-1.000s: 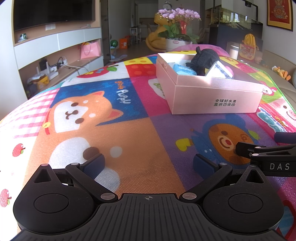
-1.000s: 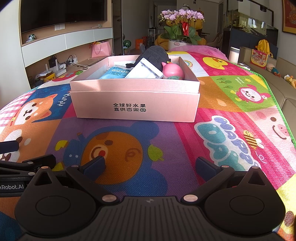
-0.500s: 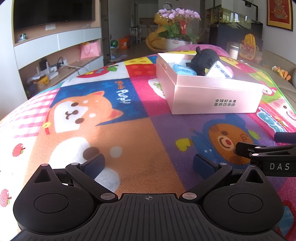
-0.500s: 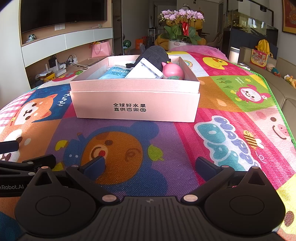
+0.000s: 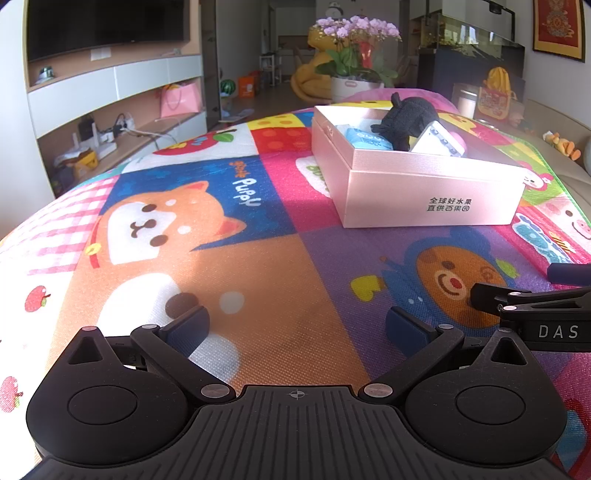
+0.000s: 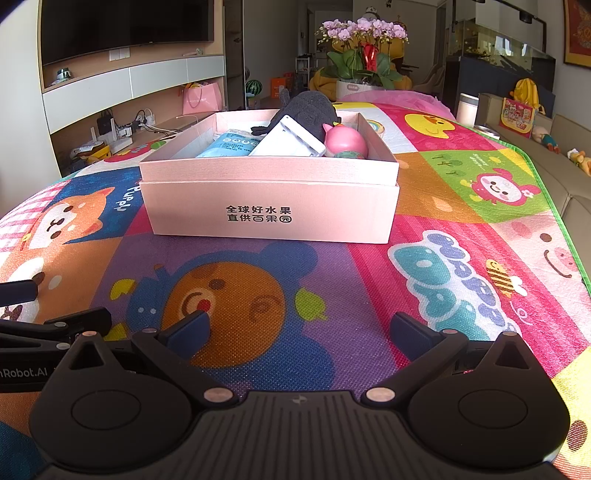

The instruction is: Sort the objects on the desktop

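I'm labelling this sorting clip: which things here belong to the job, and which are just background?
Job: pink box; inside it the dark plush toy, white device, blue packet, pink toy.

Background: play mat, orchid pot, television, pink gift bag.

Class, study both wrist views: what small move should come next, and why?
Probably none beyond holding still: the pink box already holds the dark plush toy, blue packet, white device and pink toy. Both the left gripper and right gripper are open, and the mat shows nothing loose.

Bare play mat point(image 6: 332, 280) lies clear up to the pink box point(image 6: 269, 214).
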